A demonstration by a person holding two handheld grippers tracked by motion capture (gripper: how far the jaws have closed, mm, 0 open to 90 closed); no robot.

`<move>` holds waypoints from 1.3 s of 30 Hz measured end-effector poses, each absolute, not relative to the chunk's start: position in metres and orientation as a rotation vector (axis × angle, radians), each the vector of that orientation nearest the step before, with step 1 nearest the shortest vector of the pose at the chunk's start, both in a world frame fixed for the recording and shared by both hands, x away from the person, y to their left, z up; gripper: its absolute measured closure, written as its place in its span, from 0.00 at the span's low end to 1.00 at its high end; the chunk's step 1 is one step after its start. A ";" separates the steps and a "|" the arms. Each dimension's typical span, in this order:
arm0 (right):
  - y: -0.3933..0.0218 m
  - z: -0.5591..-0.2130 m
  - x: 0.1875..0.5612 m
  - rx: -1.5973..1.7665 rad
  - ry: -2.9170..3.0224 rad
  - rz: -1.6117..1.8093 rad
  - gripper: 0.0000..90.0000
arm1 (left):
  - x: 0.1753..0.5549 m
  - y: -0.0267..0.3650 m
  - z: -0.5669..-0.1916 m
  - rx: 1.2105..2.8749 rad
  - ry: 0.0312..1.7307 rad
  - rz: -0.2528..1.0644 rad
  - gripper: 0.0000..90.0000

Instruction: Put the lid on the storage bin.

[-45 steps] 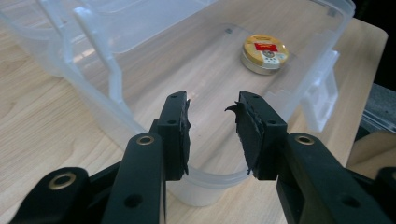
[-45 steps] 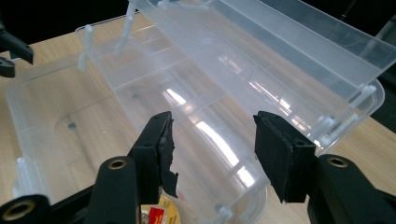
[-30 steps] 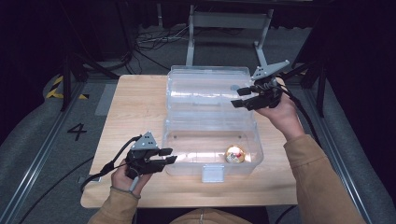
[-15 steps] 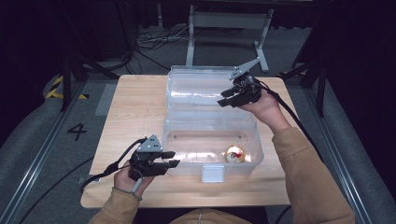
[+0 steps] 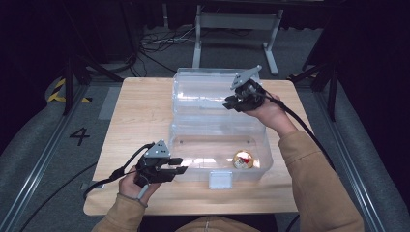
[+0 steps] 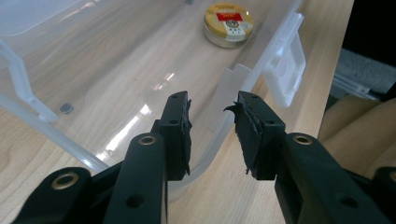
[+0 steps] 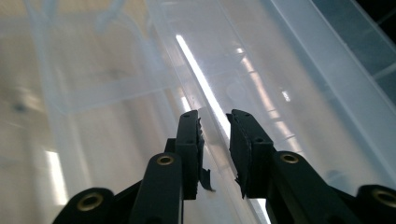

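A recording lab or studio: black curtains [image 5: 38, 29] all round, a wooden surface [image 5: 140, 111] on grey carpet, floor rails [image 5: 34, 169], loose cables [image 5: 154, 41], hazard tape [image 5: 58, 89], a metal stand [image 5: 237, 21].

Clear plastic storage box [image 5: 193, 145] on wooden worktop [image 5: 135, 116], its open clear plastic lid [image 5: 203, 92] behind it. Round gold tin [image 5: 242, 160] inside box, near-right corner. Left hand-held gripper [image 5: 178, 166] at box's near-left corner; right hand-held gripper [image 5: 231, 104] at lid's right edge.

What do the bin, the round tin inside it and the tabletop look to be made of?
Bin: clear glossy plastic, since the wood shows through and its walls carry glare streaks.
Round tin: likely metal, with a shiny gold rim and printed lid.
Tabletop: pale wood or wood-look laminate, matte, with visible grain.
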State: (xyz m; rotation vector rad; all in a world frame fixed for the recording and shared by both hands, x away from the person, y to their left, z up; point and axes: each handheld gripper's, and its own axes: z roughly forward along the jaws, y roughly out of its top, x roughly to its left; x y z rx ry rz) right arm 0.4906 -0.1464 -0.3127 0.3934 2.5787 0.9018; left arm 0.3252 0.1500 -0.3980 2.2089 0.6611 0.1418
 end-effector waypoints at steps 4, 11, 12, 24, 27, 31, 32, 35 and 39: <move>-0.143 -0.312 0.485 0.364 2.566 0.881 0.85 | 0.325 0.140 -0.398 2.228 0.631 0.121 0.74; -0.147 -0.310 0.485 0.370 2.585 0.850 0.87 | 0.329 0.139 -0.399 2.229 0.634 0.096 0.74; -0.147 -0.310 0.485 0.375 2.590 0.853 0.87 | 0.330 0.138 -0.400 2.229 0.634 0.091 0.74; -0.148 -0.309 0.484 0.388 2.594 0.873 0.88 | 0.332 0.118 -0.408 2.330 0.605 0.084 0.75; -0.148 -0.309 0.483 0.389 2.596 0.877 0.88 | 0.334 0.117 -0.410 2.346 0.617 0.064 0.76; -0.148 -0.309 0.482 0.391 2.601 0.882 0.88 | 0.333 0.114 -0.414 2.363 0.612 0.095 0.78; -0.148 -0.309 0.481 0.389 2.605 0.886 0.88 | 0.334 0.114 -0.414 2.364 0.610 0.093 0.78; -0.148 -0.308 0.480 0.379 2.608 0.890 0.88 | 0.332 0.113 -0.415 2.363 0.606 0.111 0.79; -0.148 -0.307 0.476 0.369 2.603 0.896 0.88 | 0.332 0.112 -0.416 2.361 0.603 0.124 0.78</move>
